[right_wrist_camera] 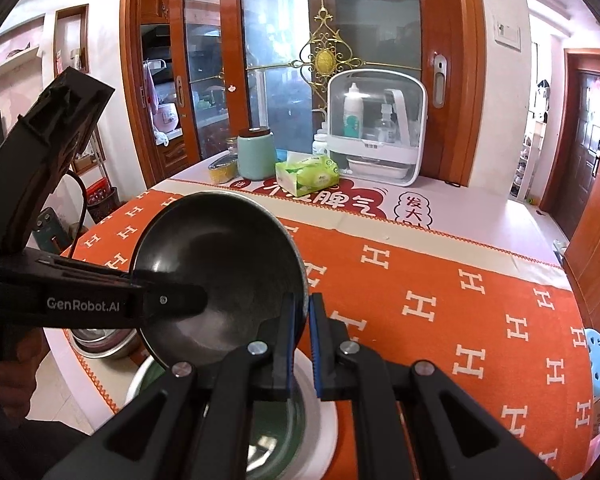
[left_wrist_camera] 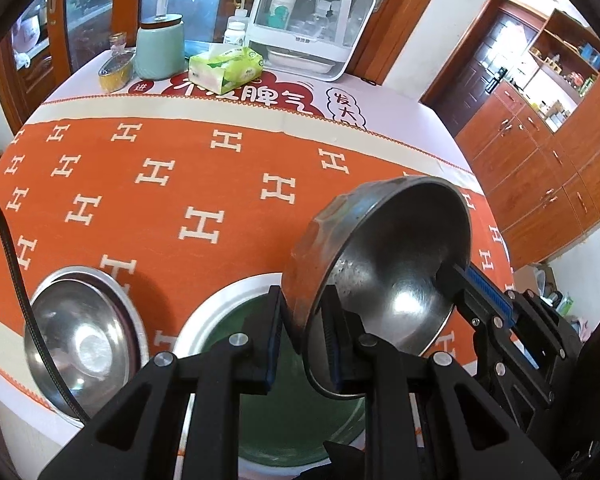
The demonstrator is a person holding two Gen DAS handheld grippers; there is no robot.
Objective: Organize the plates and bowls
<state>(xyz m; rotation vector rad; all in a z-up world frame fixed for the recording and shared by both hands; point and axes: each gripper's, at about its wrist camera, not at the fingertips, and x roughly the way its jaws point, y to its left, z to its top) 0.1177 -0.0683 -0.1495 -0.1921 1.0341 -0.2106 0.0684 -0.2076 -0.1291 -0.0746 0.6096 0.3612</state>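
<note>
Both hand-held grippers pinch the same dark, worn stainless-steel bowl (left_wrist_camera: 384,248), which is lifted clear of the table (left_wrist_camera: 228,184) and tilted on edge. The left hand-held gripper (left_wrist_camera: 300,332) has its 2 black fingers clamped on the bowl's near rim, 1 finger on the outer wall and 1 inside. The right hand-held gripper (right_wrist_camera: 300,340) is closed on the opposite rim; in the left wrist view it reaches in from the right, its finger tip pressed inside the bowl. In the right wrist view the left hand-held gripper's finger lies across the bowl's dark interior, and part of a person's hand (right_wrist_camera: 4,376) grips its handle at the lower left.

Directly below the raised bowl sits a round white-rimmed plate with a green centre (left_wrist_camera: 220,312), on the orange cloth patterned with white H shapes. To its left stands a shiny steel bowl (left_wrist_camera: 84,336), upright, near the table's edge and just apart from the plate.

At the far side of the table are a green tissue box (left_wrist_camera: 224,68), a mint-green canister with a wooden lid (left_wrist_camera: 158,50), a small yellow tin (left_wrist_camera: 116,74) and a white clear-fronted storage case holding bottles (left_wrist_camera: 308,24).
</note>
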